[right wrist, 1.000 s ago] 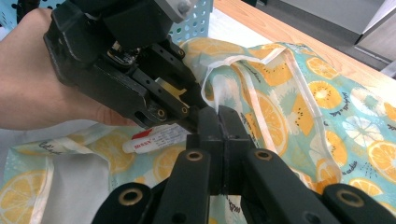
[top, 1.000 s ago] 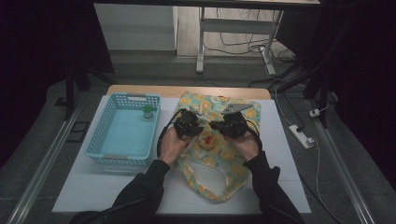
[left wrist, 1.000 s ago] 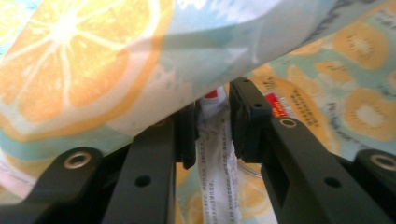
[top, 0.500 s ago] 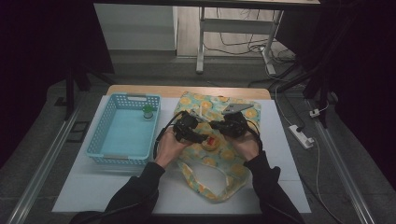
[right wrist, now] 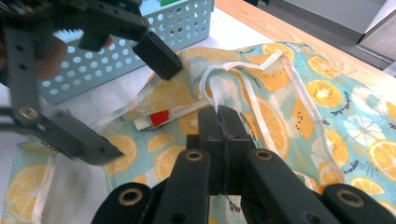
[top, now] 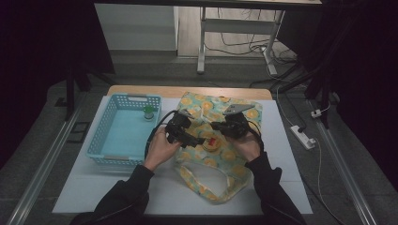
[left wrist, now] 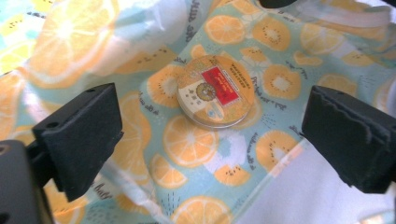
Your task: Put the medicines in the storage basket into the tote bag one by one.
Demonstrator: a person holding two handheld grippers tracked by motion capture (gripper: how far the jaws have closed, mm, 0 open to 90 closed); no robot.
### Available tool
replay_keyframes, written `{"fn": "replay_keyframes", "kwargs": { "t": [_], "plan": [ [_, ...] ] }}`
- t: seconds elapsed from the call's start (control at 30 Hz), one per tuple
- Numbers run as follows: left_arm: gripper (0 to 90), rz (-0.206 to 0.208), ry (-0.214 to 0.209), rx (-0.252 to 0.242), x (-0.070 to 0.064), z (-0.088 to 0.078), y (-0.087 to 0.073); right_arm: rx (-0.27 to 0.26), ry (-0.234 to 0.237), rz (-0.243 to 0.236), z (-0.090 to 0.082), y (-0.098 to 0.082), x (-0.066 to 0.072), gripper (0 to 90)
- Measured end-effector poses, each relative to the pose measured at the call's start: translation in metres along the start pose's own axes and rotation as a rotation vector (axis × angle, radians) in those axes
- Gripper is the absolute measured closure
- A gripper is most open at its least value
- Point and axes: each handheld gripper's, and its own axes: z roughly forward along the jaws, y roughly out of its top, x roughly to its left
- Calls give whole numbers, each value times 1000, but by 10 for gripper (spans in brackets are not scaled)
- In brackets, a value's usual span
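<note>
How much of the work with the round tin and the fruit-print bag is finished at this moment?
Done: the round tin lies flat on the fruit-print bag, and the left gripper, whose jaws have just been opening, stands open around it without touching. In hand: the right gripper is shut, apparently pinching the bag's fabric. Left: probably moving on to the small green-topped item in the blue basket.

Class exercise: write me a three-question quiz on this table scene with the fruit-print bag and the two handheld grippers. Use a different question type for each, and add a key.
1. True or false: the round tin lies on the fruit-print bag.
2. The left gripper is: A) open, B) shut on the tin, C) shut on the basket.
3. Fill in: the right gripper is shut on the bag's ____.

Key: 1 true; 2 A; 3 fabric.
</note>
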Motion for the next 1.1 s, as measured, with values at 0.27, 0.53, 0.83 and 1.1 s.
{"fn": "replay_keyframes", "kwargs": {
  "t": [0.27,0.53,0.83,1.1],
  "plan": [
    [17,-1,-17,-27,13,-21,-9,-1,0,1,-1,0,0,900],
    [8,-51,3,-46,32,-42,-20,-1,-2,3,-1,0,-1,900],
    [0,-46,73,-60,52,-63,-34,4,-1,1,0,-1,-1,900],
    [0,-104,148,-79,75,-84,-44,5,-1,2,0,-1,-1,900]
  ]
}}
